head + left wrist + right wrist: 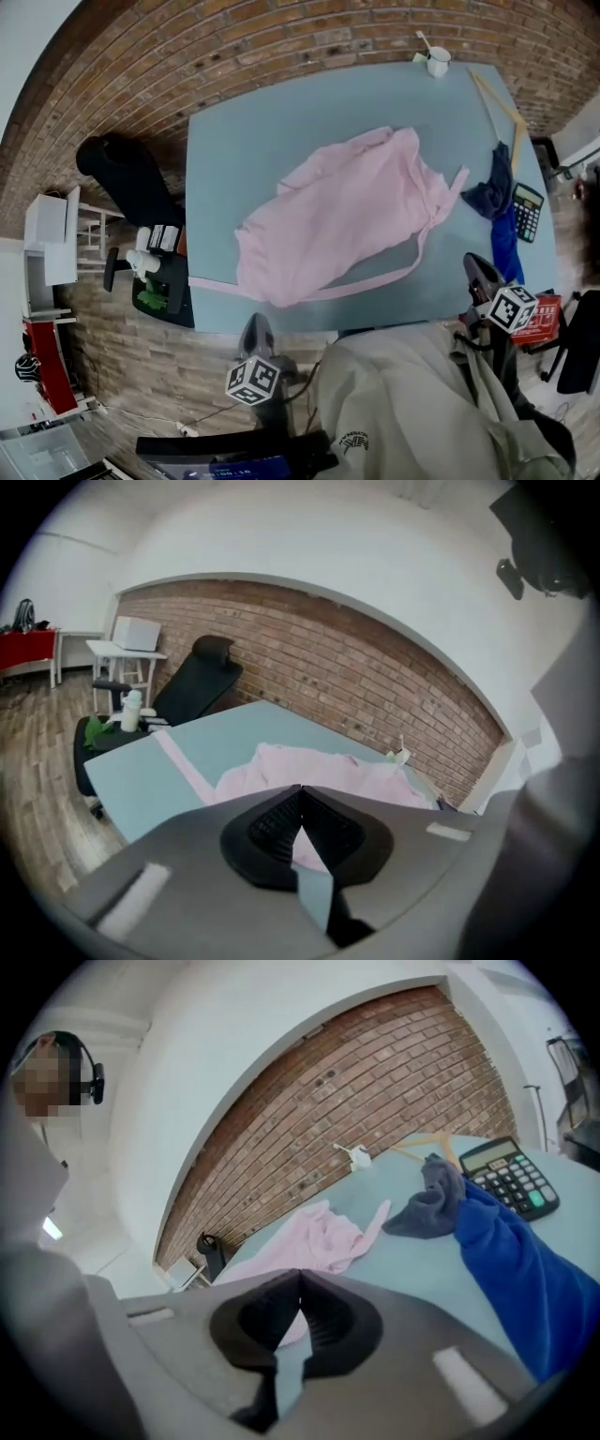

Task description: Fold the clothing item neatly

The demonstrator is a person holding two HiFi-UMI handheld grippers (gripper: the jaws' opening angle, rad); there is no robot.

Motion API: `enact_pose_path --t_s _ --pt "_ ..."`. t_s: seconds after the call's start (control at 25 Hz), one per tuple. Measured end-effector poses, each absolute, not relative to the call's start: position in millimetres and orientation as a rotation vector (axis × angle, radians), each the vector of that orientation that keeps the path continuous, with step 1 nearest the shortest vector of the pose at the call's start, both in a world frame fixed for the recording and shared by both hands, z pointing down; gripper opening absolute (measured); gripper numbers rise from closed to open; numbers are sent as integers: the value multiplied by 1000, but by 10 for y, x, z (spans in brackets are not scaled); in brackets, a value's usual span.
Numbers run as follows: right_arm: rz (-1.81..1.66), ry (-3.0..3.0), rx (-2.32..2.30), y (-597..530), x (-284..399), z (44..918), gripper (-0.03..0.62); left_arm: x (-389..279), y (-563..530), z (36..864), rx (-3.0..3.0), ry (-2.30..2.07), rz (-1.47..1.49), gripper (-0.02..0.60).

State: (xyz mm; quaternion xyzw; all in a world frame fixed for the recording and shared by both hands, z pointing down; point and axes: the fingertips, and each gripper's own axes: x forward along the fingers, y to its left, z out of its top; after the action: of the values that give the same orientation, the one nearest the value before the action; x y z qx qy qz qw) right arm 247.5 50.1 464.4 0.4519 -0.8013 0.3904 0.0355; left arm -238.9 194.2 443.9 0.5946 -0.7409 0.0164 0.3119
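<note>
A pink garment (347,211) lies crumpled across the middle of the grey-blue table (244,131), with long ties trailing toward the near edge. It also shows ahead in the left gripper view as the pink garment (309,766) and in the right gripper view as the pink garment (309,1237). My left gripper (257,330) hangs off the table's near edge, shut and empty, its tips meeting at the left gripper (300,789). My right gripper (478,267) is at the near right corner, also shut with nothing held, as the right gripper (300,1274) shows.
A blue cloth (504,234) with a dark grey cloth (487,195) lies at the table's right edge, beside a calculator (528,211). A white cup (437,61) and a wooden hanger (497,98) sit at the far right. A black office chair (127,178) stands left of the table.
</note>
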Motion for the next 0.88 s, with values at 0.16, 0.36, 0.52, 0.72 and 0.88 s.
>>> enact_pose_path --t_s 0.16,0.36,0.52,0.72,0.88 --pt "1036 -2554 1268 441 2048 4470 2 -2153 1492 4084 1729 -1932 -23 8" --pt "817 -2618 1118 356 1517 4300 2 -1759 918 3930 1858 -1815 -94 8" --pt "772 -2664 1057 330 1243 4178 2 -1381 614 3882 1953 -1729 -104 8" --pt "808 -2651 1022 352 1103 4245 2 -1031 459 3955 2014 -1637 -35 8" --pt "832 -2620 1007 382 1100 4342 2 -954 451 4079 1998 -1599 -1 8"
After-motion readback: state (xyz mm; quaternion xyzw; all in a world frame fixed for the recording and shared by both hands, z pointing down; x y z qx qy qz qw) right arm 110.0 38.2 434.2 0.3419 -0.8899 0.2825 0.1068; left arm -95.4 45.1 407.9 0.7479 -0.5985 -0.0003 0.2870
